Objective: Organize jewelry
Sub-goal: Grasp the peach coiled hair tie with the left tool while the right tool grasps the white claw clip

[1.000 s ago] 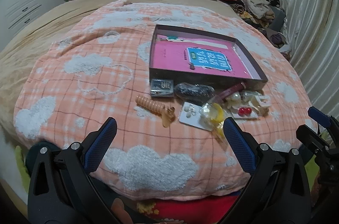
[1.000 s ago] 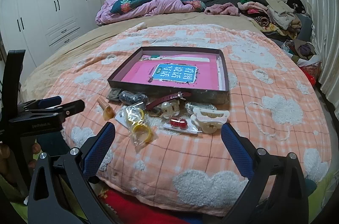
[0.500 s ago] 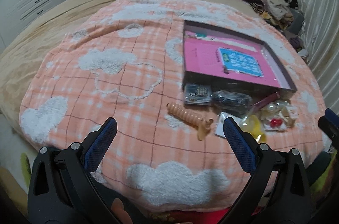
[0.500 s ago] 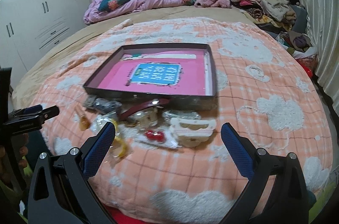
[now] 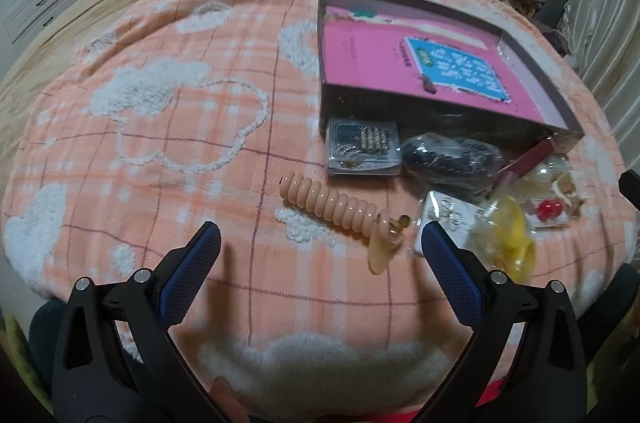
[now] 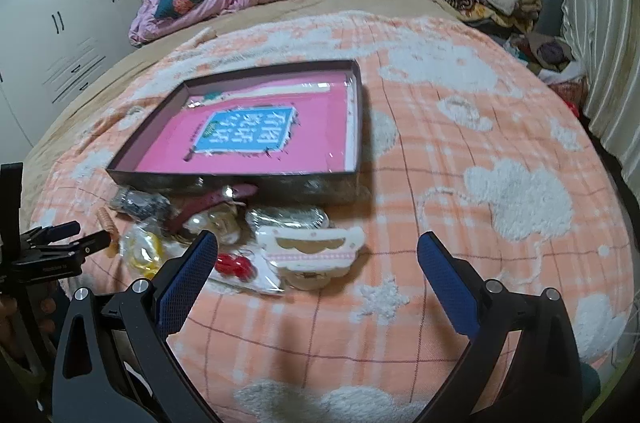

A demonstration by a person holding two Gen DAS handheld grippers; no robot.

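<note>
A: Any writing to read?

B: Only a blue label (image 6: pixel 243 131) with white characters on the pink sheet in the box (image 6: pixel 224 179); too blurred to make out.

A: What has changed since a second ago?

B: The left gripper (image 5: pixel 316 245) has come closer and swung left. The coil tie (image 5: pixel 334 207) now lies between its spread, empty fingers. The right gripper (image 6: pixel 318 255) has also moved in, fingers released, the white clip (image 6: pixel 310 249) just ahead between them.

A: And the jewelry?

B: Bunched on the blanket (image 5: pixel 160 127) against the box's near wall: a bagged card (image 5: pixel 362 147), a dark bundle (image 5: pixel 450 159), red beads (image 6: pixel 234 265), a yellow ring (image 5: pixel 510 231).

A: Room to move?

B: Bare blanket lies left of the coil tie and right of the clip; the blanket's front edge is right under both grippers.
</note>
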